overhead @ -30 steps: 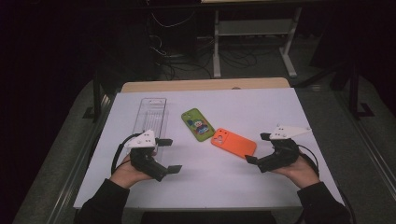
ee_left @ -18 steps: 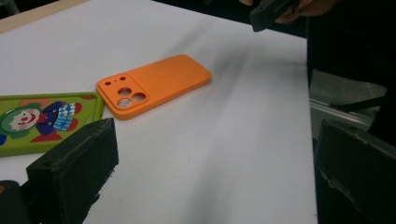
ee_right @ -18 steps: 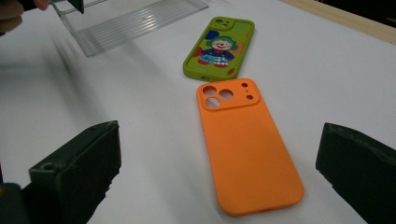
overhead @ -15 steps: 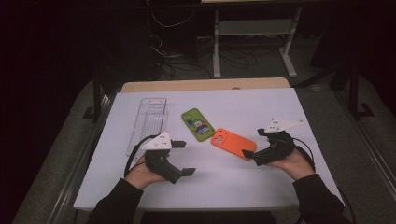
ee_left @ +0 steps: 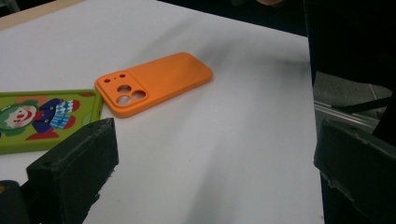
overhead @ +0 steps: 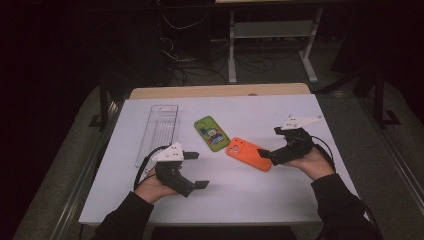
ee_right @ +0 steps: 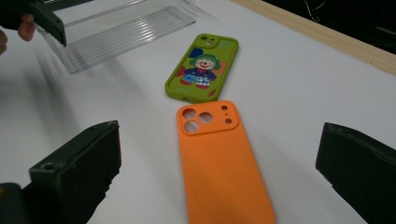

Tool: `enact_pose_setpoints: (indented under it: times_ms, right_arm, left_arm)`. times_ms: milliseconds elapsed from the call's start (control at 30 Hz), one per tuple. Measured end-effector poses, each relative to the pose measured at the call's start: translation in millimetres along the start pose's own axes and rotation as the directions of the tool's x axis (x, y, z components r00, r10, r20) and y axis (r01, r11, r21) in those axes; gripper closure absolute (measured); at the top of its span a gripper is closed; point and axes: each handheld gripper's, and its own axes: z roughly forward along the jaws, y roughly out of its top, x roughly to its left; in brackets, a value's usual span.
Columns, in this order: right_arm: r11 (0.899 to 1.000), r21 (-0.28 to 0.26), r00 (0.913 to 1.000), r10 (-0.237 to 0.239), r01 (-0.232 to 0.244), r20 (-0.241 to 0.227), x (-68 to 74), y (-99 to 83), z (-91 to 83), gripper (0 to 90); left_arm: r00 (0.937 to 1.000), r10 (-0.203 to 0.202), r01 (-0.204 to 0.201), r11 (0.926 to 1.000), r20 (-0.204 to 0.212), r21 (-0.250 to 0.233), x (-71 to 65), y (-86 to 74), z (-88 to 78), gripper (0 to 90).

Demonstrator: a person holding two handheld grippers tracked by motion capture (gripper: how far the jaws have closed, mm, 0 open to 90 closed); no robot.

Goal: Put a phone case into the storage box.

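Observation:
An orange phone case (overhead: pixel 248 153) lies camera-holes up right of the table's middle, with a green cartoon-clown case (overhead: pixel 212 132) just to its left. My right gripper (overhead: pixel 270 142) is open at the orange case's right end. In the right gripper view that case (ee_right: pixel 219 158) runs between the wide-apart jaws of the right gripper (ee_right: pixel 219 165), and the green case (ee_right: pixel 203 67) lies beyond it. My left gripper (overhead: pixel 197 170) is open near the front left, holding nothing. In the left gripper view its jaws (ee_left: pixel 215 172) face the orange case (ee_left: pixel 154 84) and the green case (ee_left: pixel 42 119).
A clear ribbed plastic tray (overhead: pixel 159 132) lies at the left of the white table (overhead: pixel 235 200), and shows far off in the right gripper view (ee_right: pixel 126 28). A wooden strip (overhead: pixel 220 91) runs along the far edge. Dark floor with cables and a stand lies behind.
My left gripper has shifted right and a little toward the front edge. My right gripper has moved left, up to the orange case's end. Both cases and the tray stayed put.

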Motion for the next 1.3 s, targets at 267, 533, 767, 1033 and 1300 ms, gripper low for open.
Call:
enact_pose_setpoints:
  times_ms: [267, 533, 767, 1033, 1300]
  right_arm:
    - [0.999, 0.040, 0.9999, -0.010, 0.010, -0.010, -10.3, 7.6, 10.7, 0.0]
    - [0.998, 0.069, 0.9998, -0.011, 0.011, -0.014, -18.4, 14.8, 19.3, 0.0]
    - [0.993, 0.120, 0.9994, -0.019, 0.023, -0.030, -26.7, 21.3, 31.9, 1.2]
    - [0.976, 0.214, 0.9991, -0.032, 0.037, -0.026, -26.1, 22.2, 45.5, 0.0]
    - [0.943, 0.324, 0.9970, -0.067, 0.076, -0.037, -21.8, 18.5, 62.8, 0.0]
  left_arm:
    - [0.9999, -0.012, 0.012, 0.9999, -0.002, 0.005, 0.3, -1.0, 0.3, 0.0]
    - [1.0000, -0.008, 0.008, 0.9998, -0.003, 0.019, 1.4, -2.0, -0.1, 0.0]
    - [0.9999, -0.010, 0.010, 0.9997, -0.002, 0.020, 1.8, -2.0, -1.4, 0.0]
    - [0.9999, -0.012, 0.012, 0.9998, 0.002, 0.017, 1.9, -2.2, -1.1, 0.0]
    - [1.0000, -0.007, 0.007, 0.9998, 0.006, 0.019, 1.7, -2.3, -0.9, 0.0]
